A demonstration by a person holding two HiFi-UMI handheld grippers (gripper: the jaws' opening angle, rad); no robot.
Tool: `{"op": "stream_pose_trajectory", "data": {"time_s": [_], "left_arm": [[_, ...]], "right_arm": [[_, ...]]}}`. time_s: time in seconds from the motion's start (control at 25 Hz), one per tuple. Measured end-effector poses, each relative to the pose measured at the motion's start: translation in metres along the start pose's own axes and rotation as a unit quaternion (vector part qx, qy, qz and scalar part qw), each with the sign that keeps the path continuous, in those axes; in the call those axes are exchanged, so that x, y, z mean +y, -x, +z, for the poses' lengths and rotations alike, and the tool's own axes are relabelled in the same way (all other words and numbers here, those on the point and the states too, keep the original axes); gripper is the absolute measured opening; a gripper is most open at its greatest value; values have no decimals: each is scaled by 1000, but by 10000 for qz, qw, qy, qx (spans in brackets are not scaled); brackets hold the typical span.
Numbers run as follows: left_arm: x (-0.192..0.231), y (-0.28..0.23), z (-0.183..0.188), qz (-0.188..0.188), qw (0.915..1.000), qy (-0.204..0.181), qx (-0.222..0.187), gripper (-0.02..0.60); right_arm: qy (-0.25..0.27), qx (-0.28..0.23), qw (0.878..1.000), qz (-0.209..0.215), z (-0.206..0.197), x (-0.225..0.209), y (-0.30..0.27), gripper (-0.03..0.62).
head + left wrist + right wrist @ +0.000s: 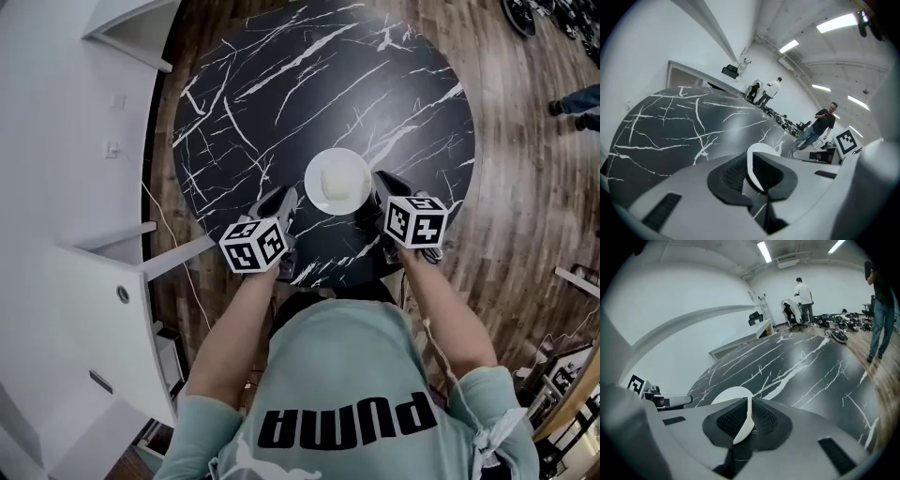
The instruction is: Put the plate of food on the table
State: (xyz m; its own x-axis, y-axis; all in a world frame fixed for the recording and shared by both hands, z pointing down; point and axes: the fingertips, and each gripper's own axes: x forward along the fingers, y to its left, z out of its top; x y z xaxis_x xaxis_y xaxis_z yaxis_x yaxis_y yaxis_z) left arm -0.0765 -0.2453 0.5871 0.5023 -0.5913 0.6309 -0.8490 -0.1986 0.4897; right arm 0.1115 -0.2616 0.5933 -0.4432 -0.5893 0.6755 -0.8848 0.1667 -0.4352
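A person in a pale green shirt [356, 394] is standing at the near edge of a round black tabletop [281, 94] veined with white, which is filling the upper middle of the head view. A white plate [317, 194] is lying just above the centre of that frame, close to the near edge of the tabletop, and appears to be resting flat on it. A pale, squarish piece of food [337, 178] is sitting in its middle.

The left claw [286, 202] is reaching in from the lower left to the left side of the plate. In the left gripper view, the left claw [752, 164] is standing narrowly apart around the white rim [757, 150]. The rim is lying against one pad, and the inner face of the other pad is showing dark beside it.

The right claw [382, 183] is coming in from the lower right to the opposite side of the plate. In the right gripper view, the right claw [749, 416] is pinching the plate's thin edge [733, 394], both ribbed pads pressing on it.

Wooden floor [534, 187] is surrounding the tabletop, and white cabinets [66, 187] are filling the left of the head view.
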Motion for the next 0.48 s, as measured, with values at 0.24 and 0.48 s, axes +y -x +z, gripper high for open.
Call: {"op": "stream_pose_trajectory", "data": {"time_s": [0.24, 0.48], "left_arm": [[-51, 64, 2, -535, 9946, -721, -523, 6], [-96, 134, -7, -865, 9841, -1192, -991, 6]], "right_arm": [[146, -617, 9974, 352, 3, 52, 59, 11], [858, -915, 9918, 237, -17, 100, 111, 9]]}}
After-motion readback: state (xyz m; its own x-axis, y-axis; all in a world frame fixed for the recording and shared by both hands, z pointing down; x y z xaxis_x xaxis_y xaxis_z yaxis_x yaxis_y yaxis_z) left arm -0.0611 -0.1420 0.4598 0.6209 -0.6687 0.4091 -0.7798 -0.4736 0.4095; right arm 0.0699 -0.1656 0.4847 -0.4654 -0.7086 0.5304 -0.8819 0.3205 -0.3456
